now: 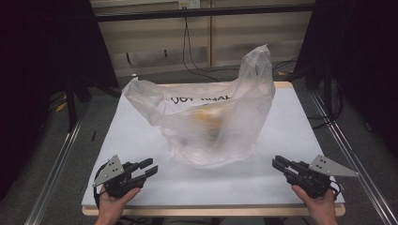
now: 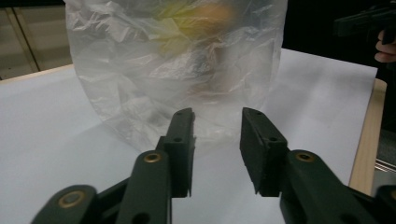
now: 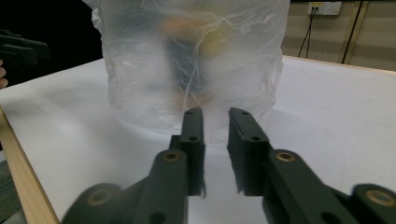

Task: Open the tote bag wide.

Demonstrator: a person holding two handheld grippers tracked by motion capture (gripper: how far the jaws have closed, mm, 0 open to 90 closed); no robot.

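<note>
**A:** What dominates the frame?

**B:** A table (image 1: 141, 136) covered in white, edged with pale wood, seen from above. Dark curtains flank it, and a cable hangs down the pale wall behind.

**A:** And on it?

**B:** A translucent plastic bag (image 1: 216, 117) stands at the middle of the table, slightly toward the far side, one handle pointing up and the other spread out to the left. Dark lettering shows on it, reversed and only partly readable. Blurred yellow and orange shapes lie inside; what they are cannot be told.

**A:** Where are the tools?

**B:** At the near edge, one in each of the person's hands. The left gripper (image 1: 149, 167) sits at the near left corner, the right gripper (image 1: 278, 164) at the near right, both aimed inward at the bag and well apart from it.

**A:** How do the jaws stand?

**B:** The left gripper's own view (image 2: 217, 135) shows its jaws parted by a moderate gap, nothing between them, the bag's crumpled base beyond the tips. The right gripper's view (image 3: 215, 133) shows a narrower gap, the fingers (image 3: 194, 135) close but not meeting, also pinching nothing.

**A:** Anything touching the bag?

**B:** No. Both grippers are clear of the plastic.
</note>
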